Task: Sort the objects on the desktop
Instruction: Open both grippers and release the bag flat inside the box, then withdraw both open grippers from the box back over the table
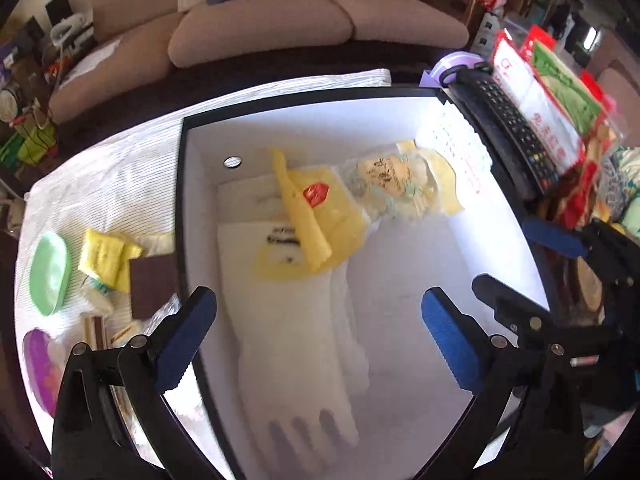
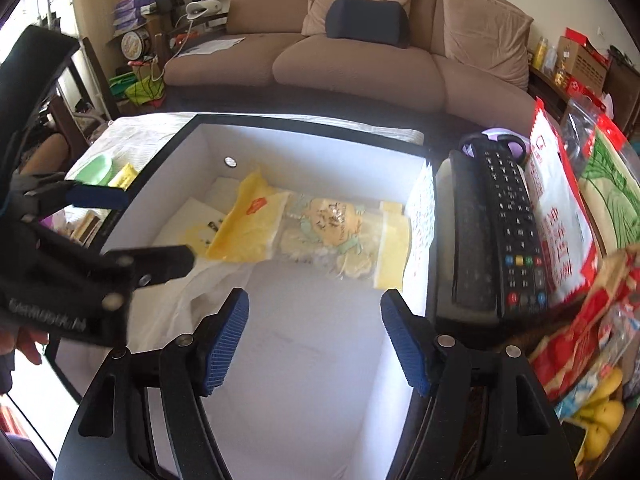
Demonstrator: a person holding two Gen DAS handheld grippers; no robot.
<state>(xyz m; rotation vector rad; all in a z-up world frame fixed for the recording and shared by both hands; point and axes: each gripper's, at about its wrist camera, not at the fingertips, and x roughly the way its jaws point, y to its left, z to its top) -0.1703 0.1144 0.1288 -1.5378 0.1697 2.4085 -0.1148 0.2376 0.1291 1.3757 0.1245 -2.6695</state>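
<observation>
A white box with a black rim (image 1: pixel 181 200) (image 2: pixel 320 160) fills the middle of both views. In it lie a white glove (image 1: pixel 296 360) (image 2: pixel 180 304), a yellow packet with a red label (image 1: pixel 316 216) (image 2: pixel 248 228) and a clear packet with a yellowish label (image 1: pixel 396 188) (image 2: pixel 332 236). My left gripper (image 1: pixel 318 340) (image 2: pixel 132 228) hangs open above the glove with nothing between its blue pads. My right gripper (image 2: pixel 316 344) (image 1: pixel 528 264) is open over the box's bare white floor, near its right wall, and holds nothing.
Left of the box on the striped cloth sit a green dish (image 1: pixel 50 272) (image 2: pixel 94 168), small yellow packs (image 1: pixel 106 258), a brown square (image 1: pixel 154 284) and a purple item (image 1: pixel 40 368). To the right are remotes (image 1: pixel 508 128) (image 2: pixel 512 232), snack bags (image 2: pixel 560 220) and bananas (image 2: pixel 600 412). A sofa stands behind.
</observation>
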